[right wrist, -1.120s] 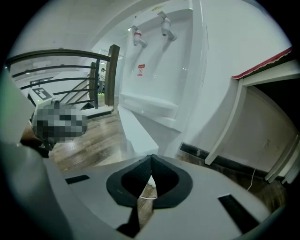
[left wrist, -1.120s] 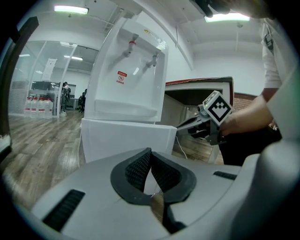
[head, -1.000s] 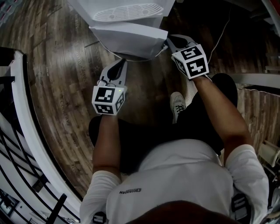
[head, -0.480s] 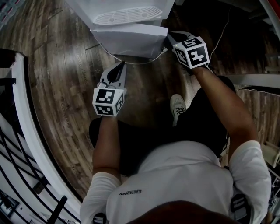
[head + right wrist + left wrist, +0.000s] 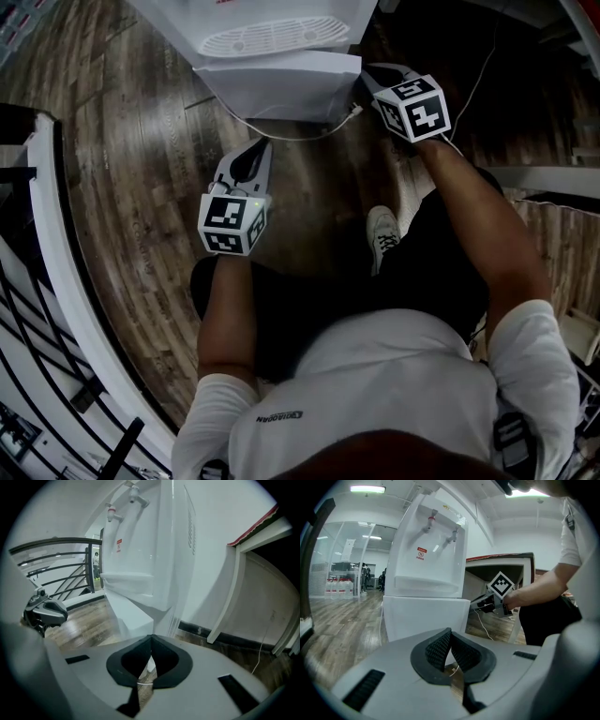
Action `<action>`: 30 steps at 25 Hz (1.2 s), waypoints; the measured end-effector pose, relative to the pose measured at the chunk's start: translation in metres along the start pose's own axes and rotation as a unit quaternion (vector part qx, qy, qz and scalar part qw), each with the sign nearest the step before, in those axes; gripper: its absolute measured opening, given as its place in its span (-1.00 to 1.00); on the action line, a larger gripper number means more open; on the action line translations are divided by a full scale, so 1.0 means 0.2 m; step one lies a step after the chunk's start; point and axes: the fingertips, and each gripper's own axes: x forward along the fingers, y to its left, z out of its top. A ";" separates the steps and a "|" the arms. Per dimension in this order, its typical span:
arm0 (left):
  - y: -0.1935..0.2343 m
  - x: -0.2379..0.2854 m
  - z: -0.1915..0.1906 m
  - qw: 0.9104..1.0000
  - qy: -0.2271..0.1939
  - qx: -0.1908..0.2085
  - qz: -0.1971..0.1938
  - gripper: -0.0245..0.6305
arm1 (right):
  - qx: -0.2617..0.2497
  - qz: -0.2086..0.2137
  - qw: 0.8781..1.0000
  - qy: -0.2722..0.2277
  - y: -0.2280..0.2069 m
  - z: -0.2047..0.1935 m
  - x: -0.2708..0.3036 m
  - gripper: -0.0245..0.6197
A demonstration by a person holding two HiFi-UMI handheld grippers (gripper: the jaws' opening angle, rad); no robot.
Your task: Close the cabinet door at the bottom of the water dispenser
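The white water dispenser (image 5: 272, 37) stands at the top of the head view, and its bottom cabinet door (image 5: 281, 89) looks nearly flush with the body. My right gripper (image 5: 370, 77) is shut and empty, its tip at the door's right edge; I cannot tell whether it touches. The left gripper view shows the door (image 5: 424, 616) front-on, with the right gripper (image 5: 480, 605) at its right side. My left gripper (image 5: 264, 145) is shut on nothing and hangs above the floor short of the door. In the right gripper view the closed jaws (image 5: 151, 641) point at the dispenser's lower corner (image 5: 136, 618).
A white cable (image 5: 291, 133) loops over the wooden floor under the door. A curved white and black railing (image 5: 56, 262) runs along the left. A white table frame (image 5: 553, 169) stands at the right. The person's shoe (image 5: 382, 230) rests on the floor between the arms.
My right gripper moved up the picture toward the dispenser, and the door's right edge swung in with it. The left gripper kept its place.
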 end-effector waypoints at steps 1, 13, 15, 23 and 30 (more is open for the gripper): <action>0.00 0.00 0.00 1.000 0.000 -0.001 0.001 -0.94 | -0.004 0.001 1.000 -0.002 0.00 0.00 0.00 -0.86; 0.00 0.02 0.00 1.000 0.004 0.005 0.002 -0.94 | 0.019 0.001 1.000 -0.021 -0.09 0.06 0.07 -0.86; 0.01 0.03 -0.01 1.000 0.006 0.005 0.003 -0.94 | 0.027 0.001 0.999 -0.021 -0.11 0.06 0.08 -0.86; 0.02 0.04 -0.01 1.000 0.006 -0.003 0.004 -0.94 | 0.042 -0.004 0.999 -0.028 -0.14 0.08 0.10 -0.86; 0.01 0.07 -0.02 1.000 0.009 -0.003 -0.002 -0.94 | 0.047 -0.009 0.998 -0.038 -0.17 0.09 0.13 -0.86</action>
